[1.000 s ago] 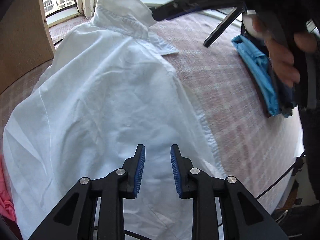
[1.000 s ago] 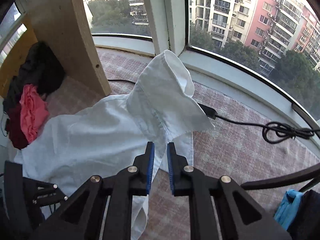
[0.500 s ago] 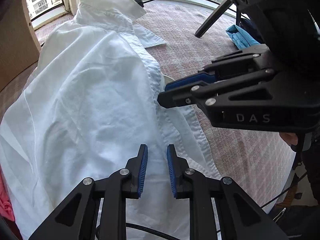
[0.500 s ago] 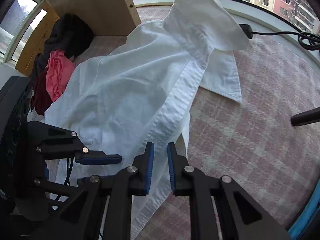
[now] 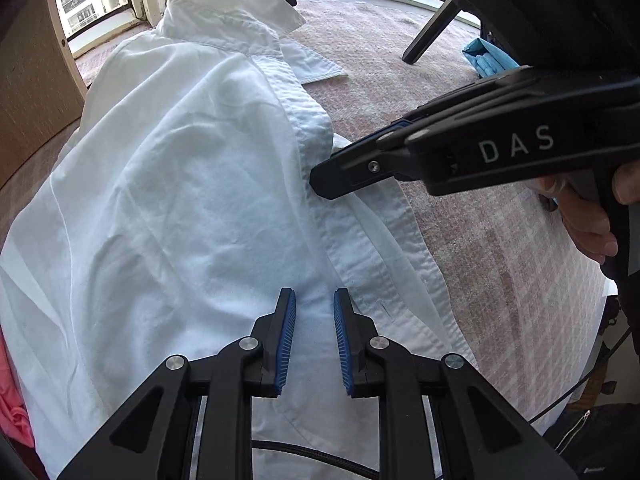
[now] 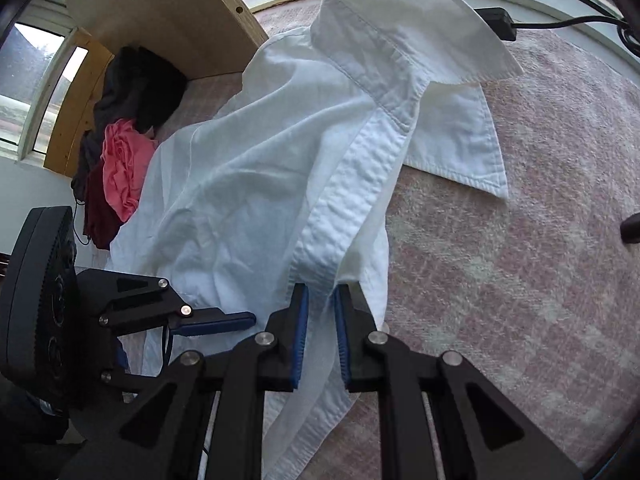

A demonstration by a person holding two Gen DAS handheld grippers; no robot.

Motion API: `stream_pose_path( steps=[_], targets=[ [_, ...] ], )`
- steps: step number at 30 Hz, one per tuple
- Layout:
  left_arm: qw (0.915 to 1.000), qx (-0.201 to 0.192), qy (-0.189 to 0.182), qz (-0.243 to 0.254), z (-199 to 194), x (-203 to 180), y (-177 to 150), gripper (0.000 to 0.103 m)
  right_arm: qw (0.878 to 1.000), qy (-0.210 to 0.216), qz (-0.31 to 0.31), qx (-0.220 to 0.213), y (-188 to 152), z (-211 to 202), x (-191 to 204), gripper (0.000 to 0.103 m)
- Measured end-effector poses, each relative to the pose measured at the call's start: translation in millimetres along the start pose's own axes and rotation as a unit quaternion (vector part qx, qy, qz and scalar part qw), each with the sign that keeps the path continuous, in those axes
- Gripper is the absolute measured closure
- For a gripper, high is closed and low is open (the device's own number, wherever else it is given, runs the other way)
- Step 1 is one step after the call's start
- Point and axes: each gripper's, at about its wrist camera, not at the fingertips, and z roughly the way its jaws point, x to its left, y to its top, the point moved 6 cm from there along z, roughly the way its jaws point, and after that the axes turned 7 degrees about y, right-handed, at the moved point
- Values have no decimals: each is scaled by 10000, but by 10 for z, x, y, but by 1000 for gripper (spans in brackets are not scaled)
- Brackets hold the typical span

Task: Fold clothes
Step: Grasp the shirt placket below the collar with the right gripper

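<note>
Your white shirt lies spread and crumpled on the tabletop, which wears a nubby pink-and-cream plaid cloth; the shirt's collar stands up at the far end. Your right tongs have the puckered front placket between their ribbed blue pads (whether they pinch it tight I cannot tell). Your left tongs hover parted a little over the near body of the shirt, holding nothing. At far left a heap of pink, maroon and dark clothes sits by a wooden board. At right, a blue cloth is half hidden.
</note>
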Motion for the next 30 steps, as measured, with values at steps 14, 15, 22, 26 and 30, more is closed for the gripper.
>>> stream_pose_path(
  steps=[14, 15, 22, 26, 30],
  targets=[
    [9999, -79, 1, 81, -38, 32, -15, 85, 9990, -238, 9, -371, 261, -193, -51, 81],
    [9999, -90, 6, 85, -41, 34, -17, 85, 9991, -206, 48, -358, 267, -189, -62, 81],
    [9999, -61, 11, 99, -66, 58, -7, 83, 9988, -226, -241, -349, 269, -235, 28, 82],
    [10000, -33, -15, 35, -111, 87, -4, 83, 9971, -481, -473, -356, 291, -281, 110, 98],
    [9998, -172, -91, -49, -282, 108, -3, 83, 9887, -1253, -706, -415, 342, -430, 41, 99]
  ],
)
